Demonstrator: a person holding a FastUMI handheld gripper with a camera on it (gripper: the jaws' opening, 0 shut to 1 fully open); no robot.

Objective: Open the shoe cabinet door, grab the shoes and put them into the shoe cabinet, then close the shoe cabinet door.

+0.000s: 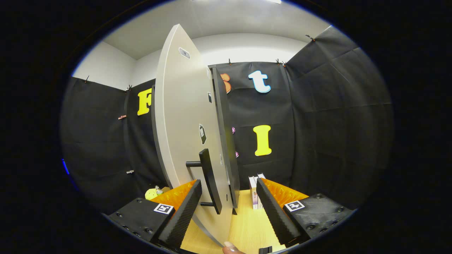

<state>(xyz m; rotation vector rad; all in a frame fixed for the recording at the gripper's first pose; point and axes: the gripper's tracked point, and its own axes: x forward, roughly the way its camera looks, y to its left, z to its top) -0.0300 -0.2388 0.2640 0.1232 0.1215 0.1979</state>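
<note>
Your jaws (229,208) stood wide apart, gripping nothing, with the black door handle (209,180) sitting between them, closer to the left finger (183,211) than to the right finger (277,211). Neither finger pressed on the handle; there was clear air on both sides. The cabinet door (183,116) stood swung out, nearly edge-on to you, its pale face turned toward the left finger and its dark edge toward the right. A fingertip (231,248) showed low down, just below the door's bottom corner.

Beyond the door, on the wooden worktop (243,225), a small box (255,192) stood upright just ahead of the right finger, and a yellow-green object (152,193) sat beyond the left one. I could not make out any shoes from here, nor the cabinet's inside.

My read: you were on the door step, either way it swings. To do it well, you wanted the handle centred between the fingers before squeezing, both pads square on the bar, not clipping one end. Then you needed to follow the hinge's arc with your wrist rather than pull straight, or the bar would twist out of the grip.
</note>
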